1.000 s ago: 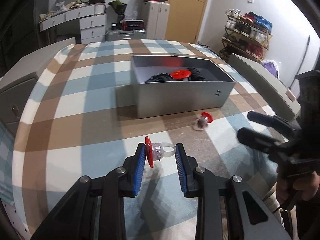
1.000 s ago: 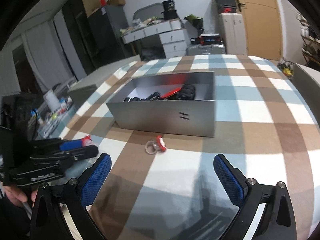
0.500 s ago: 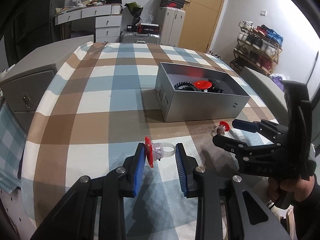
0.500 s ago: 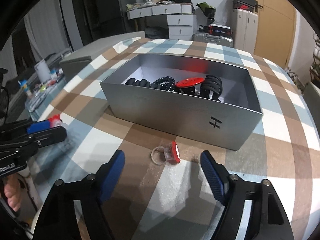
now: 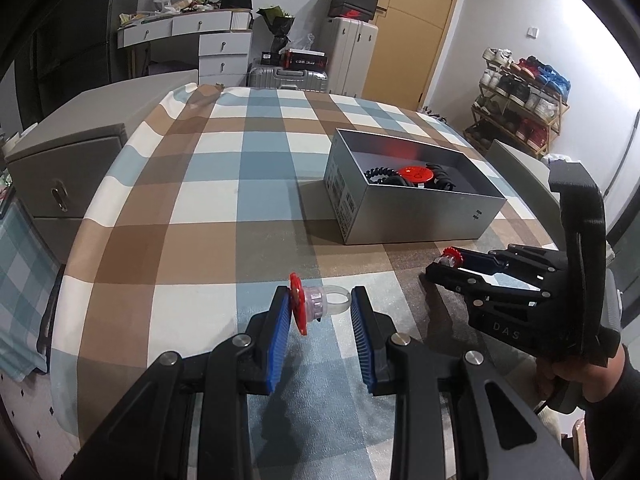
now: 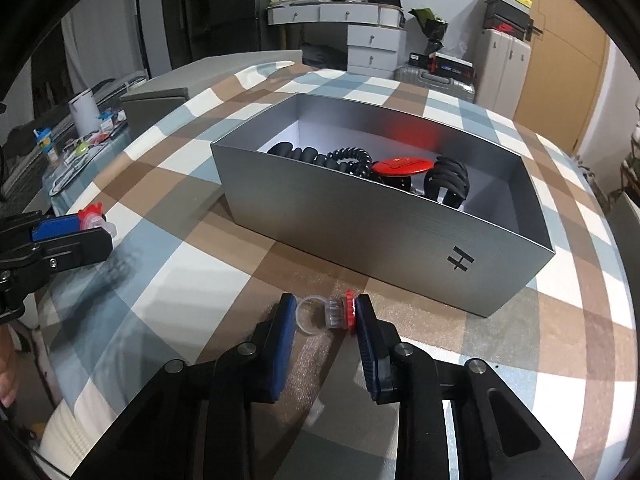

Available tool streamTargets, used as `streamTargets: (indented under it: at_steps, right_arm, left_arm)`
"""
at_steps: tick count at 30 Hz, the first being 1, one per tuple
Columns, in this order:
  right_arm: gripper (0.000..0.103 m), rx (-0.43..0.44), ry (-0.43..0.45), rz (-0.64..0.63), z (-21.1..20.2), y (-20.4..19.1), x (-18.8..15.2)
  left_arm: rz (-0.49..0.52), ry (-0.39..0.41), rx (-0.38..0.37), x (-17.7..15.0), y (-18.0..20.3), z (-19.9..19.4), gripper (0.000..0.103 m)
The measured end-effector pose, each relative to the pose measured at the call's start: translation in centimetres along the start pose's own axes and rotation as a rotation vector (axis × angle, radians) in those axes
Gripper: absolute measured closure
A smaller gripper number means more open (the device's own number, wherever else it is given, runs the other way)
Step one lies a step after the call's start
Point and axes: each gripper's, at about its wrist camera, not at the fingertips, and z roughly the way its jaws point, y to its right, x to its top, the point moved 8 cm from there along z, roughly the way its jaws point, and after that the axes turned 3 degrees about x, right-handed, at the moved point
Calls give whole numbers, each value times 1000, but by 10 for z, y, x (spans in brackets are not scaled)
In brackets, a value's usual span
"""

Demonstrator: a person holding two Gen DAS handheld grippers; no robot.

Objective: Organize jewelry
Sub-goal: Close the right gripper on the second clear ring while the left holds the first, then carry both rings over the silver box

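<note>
Clamping a clear ring with a red flower top (image 5: 316, 304), the left hand-held gripper (image 5: 320, 320) holds it crosswise between its blue pads: the red top presses against the left pad and the clear band reaches to the right pad. Ring and fingertips hang over the checked worktop (image 5: 200, 208), well short of the silver box (image 5: 412, 216), which stands ahead and to the right.

Across the worktop, the right hand-held gripper (image 6: 326, 330) has closed round a second ring of the same kind (image 6: 330, 314). Its red top touches the right pad and its clear band meets the left pad, so the ring lies sideways between the fingers. It sits low at the cloth, though whether it rests on the surface or is lifted clear cannot be told. This ring lies just in front of the box's near long wall, the one marked with a black H-like sign.

Inside the box lie black coiled hair ties (image 6: 348, 160), a red round badge (image 6: 404, 166) and a black claw clip (image 6: 448, 180), grouped toward the middle.

From the left wrist view, the right hand-held gripper appears at the right, its tips pinching the second ring near the box's front corner.
</note>
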Motion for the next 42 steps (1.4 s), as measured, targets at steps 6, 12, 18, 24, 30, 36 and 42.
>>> streamTargets:
  at_steps: [6, 12, 18, 24, 30, 36, 42]
  right_arm:
    - [75, 44, 26, 36, -8, 3, -4]
    - [75, 82, 68, 72, -26, 9, -6]
    - [75, 140, 96, 114, -42, 13, -6]
    - [75, 181, 161, 150, -66, 21, 5]
    - [75, 189, 235, 139, -87, 26, 25]
    - [75, 196, 275, 119, -92, 33, 44]
    - [75, 209, 316, 141, -91, 45, 62]
  left_arm:
    - [2, 0, 6, 2, -1, 0, 79]
    - [11, 4, 11, 7, 2, -1, 79]
    - [10, 31, 18, 17, 6, -5, 79]
    - [19, 46, 17, 30, 14, -2, 79]
    - [44, 86, -10, 49, 32, -3, 79]
    - [65, 116, -32, 73, 44, 3, 79]
    - [60, 125, -54, 91, 50, 13, 79]
